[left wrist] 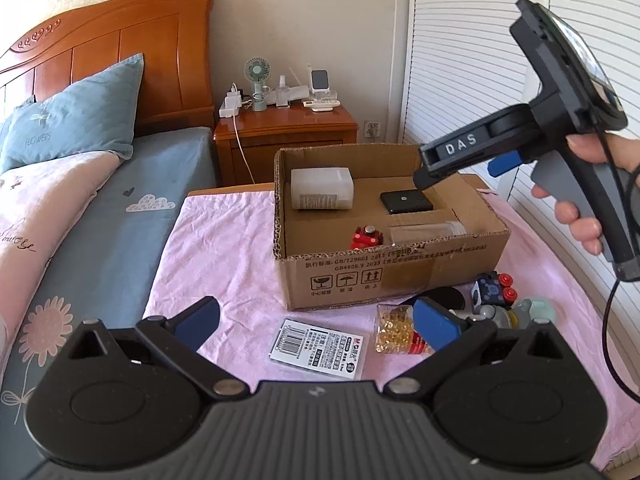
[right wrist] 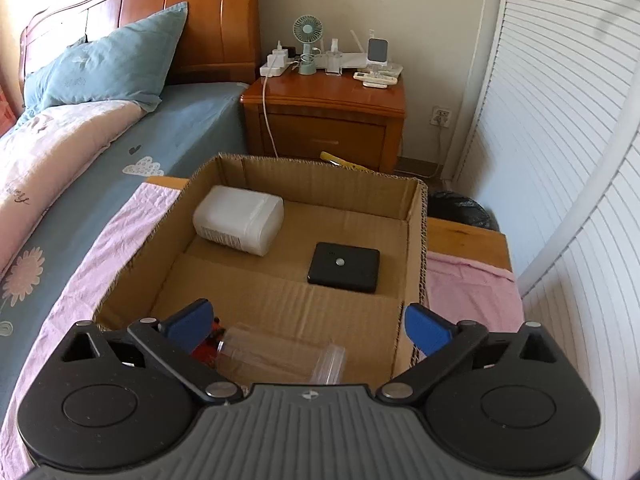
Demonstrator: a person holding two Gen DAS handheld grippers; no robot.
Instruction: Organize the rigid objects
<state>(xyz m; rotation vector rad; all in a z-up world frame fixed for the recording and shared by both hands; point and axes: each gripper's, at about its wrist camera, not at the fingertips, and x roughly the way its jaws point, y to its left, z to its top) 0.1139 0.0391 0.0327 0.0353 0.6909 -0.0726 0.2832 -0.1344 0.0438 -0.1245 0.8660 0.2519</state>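
An open cardboard box [left wrist: 400,276] [right wrist: 412,248] stands on a pink cloth. Inside lie a white container [left wrist: 322,189] [right wrist: 238,225], a black flat box [left wrist: 406,202] [right wrist: 344,267], a red toy [left wrist: 366,237] and a clear plastic case [left wrist: 426,231] [right wrist: 280,354]. My left gripper [left wrist: 316,322] is open and empty, above a barcode card [left wrist: 318,349] in front of the box. A packet of gold beads [left wrist: 394,329] and a blue-and-red toy car [left wrist: 494,289] lie to the right. My right gripper [right wrist: 308,326] is open and empty above the box; it also shows in the left wrist view [left wrist: 428,178].
A bed with a blue pillow [left wrist: 76,114] runs along the left. A wooden nightstand [left wrist: 286,128] with a small fan [right wrist: 308,40] and chargers stands behind the box. White louvred doors [left wrist: 480,60] line the right. A black disc [left wrist: 444,296] and grey figures [left wrist: 496,314] lie near the car.
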